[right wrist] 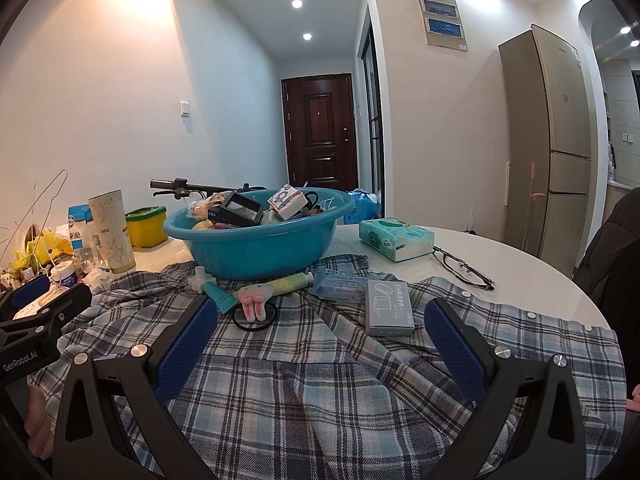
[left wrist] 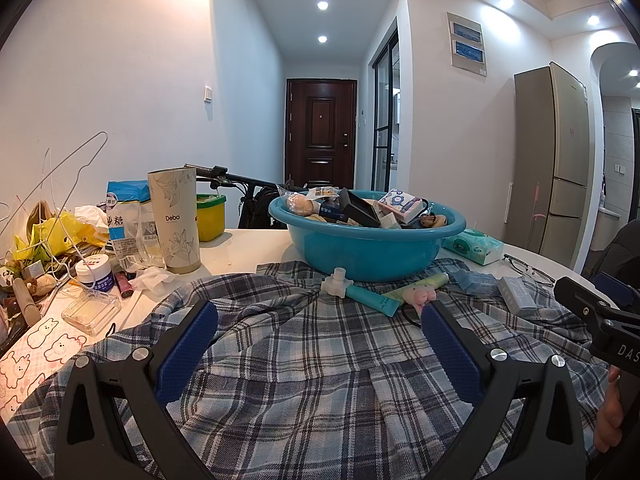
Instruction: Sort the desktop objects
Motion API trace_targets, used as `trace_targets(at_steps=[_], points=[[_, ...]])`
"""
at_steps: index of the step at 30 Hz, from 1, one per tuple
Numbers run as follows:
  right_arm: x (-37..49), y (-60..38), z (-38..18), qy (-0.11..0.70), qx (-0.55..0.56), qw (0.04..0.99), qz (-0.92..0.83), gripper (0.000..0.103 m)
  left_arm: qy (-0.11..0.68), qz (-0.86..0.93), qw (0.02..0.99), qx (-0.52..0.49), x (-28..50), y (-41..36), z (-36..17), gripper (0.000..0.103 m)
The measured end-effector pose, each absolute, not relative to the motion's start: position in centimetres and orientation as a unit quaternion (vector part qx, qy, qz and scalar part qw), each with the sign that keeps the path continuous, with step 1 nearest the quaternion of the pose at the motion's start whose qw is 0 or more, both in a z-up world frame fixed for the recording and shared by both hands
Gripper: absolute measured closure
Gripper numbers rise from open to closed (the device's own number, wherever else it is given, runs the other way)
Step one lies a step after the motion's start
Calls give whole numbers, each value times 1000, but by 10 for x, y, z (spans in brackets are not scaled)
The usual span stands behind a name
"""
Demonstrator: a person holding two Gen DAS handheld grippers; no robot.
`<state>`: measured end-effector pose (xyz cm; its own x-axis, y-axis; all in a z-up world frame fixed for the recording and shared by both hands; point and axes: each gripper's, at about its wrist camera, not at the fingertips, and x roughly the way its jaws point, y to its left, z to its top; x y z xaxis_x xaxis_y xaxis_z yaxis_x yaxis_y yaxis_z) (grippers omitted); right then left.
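Observation:
A blue-grey plaid shirt (left wrist: 312,360) (right wrist: 320,380) lies spread over the white table. My left gripper (left wrist: 318,314) hovers low over it, open, with nothing between its blue pads. To its right, my right gripper (right wrist: 322,312) is also open and empty above the shirt. A teal basin (left wrist: 366,248) (right wrist: 256,244) piled with small boxes and packets stands at the shirt's far edge. In front of it lie a teal tube (left wrist: 368,298), a pale green tube (right wrist: 288,282), a pink plush hair tie (right wrist: 254,300), a blue packet (right wrist: 340,284) and a grey box (right wrist: 388,308).
A tissue pack (right wrist: 396,238) and glasses (right wrist: 464,266) lie right of the basin. At the left stand a Debo cup (left wrist: 176,220), a sugar bag (left wrist: 124,220), a yellow tub (left wrist: 210,216), a white jar (left wrist: 94,272) and a clear case (left wrist: 92,310). The round table edge (right wrist: 560,276) curves at the right.

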<state>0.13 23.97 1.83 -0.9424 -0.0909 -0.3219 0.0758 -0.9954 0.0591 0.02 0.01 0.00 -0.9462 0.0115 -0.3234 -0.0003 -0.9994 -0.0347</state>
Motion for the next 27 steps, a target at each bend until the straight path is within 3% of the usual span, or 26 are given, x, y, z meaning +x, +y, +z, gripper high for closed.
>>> trace_targets(at_steps=[27], points=[[1, 241, 18, -24, 165, 42, -985, 0, -17, 986, 3, -164, 0, 0, 0, 0]])
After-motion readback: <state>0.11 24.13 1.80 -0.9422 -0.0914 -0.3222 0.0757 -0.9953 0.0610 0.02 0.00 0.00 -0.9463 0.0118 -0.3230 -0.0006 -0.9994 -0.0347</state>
